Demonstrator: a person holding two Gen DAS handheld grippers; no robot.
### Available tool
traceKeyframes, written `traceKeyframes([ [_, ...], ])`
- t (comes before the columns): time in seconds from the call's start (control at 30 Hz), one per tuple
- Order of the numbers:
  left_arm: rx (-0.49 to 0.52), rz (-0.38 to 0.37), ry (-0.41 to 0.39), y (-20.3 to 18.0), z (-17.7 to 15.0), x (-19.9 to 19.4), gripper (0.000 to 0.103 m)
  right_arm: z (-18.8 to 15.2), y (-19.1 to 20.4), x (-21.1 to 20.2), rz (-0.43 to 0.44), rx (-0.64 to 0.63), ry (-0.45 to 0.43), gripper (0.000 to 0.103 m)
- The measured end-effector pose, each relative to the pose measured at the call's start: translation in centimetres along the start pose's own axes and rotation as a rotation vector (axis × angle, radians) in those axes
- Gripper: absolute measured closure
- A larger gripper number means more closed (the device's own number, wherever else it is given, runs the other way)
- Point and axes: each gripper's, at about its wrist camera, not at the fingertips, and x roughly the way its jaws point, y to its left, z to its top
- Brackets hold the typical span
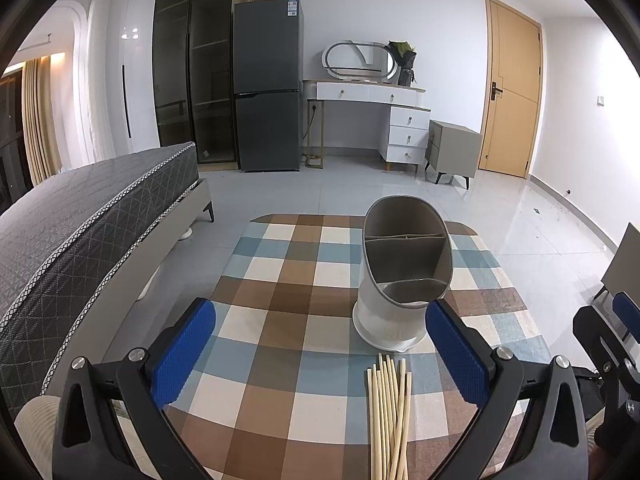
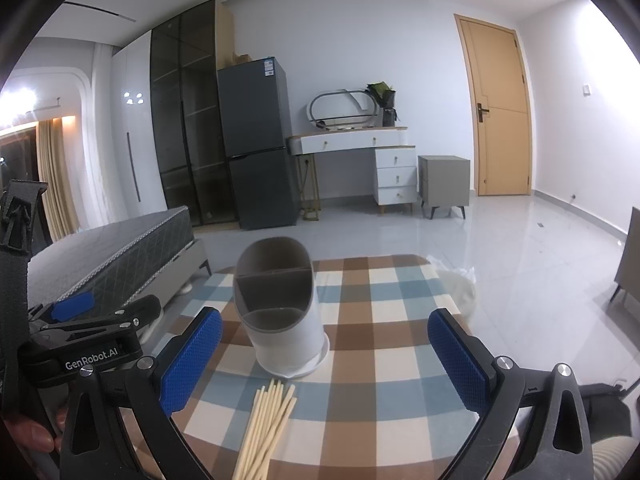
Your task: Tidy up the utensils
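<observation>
A white utensil holder [image 1: 400,280] [image 2: 280,312] with a grey divided inside stands upright on the checked tablecloth [image 1: 288,288] [image 2: 380,320]. A bundle of several pale chopsticks [image 1: 390,412] [image 2: 266,428] lies flat on the cloth just in front of it. My left gripper [image 1: 320,348] is open, hovering above the cloth, with the chopsticks' tips between its blue pads [image 1: 184,352] and nothing held. My right gripper [image 2: 324,356] is open too, above the same bundle and empty. In the right wrist view the left gripper [image 2: 80,340] shows at the left edge.
The small table ends close behind the holder. A dark bed [image 1: 80,224] runs along the left. A white plastic bag [image 2: 456,284] lies off the table's right corner. A fridge [image 1: 268,84], a dressing table [image 1: 368,100], a bedside cabinet [image 1: 452,148] and a door [image 1: 512,88] line the far wall.
</observation>
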Motion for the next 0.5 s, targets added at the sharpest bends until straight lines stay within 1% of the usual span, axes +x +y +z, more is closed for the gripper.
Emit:
traceKeyframes([
  [0.5,-0.002,0.004,0.003,0.3,-0.22,-0.01,0.001,-0.09,-0.03,-0.06,0.002,-0.004,0.003,0.0],
])
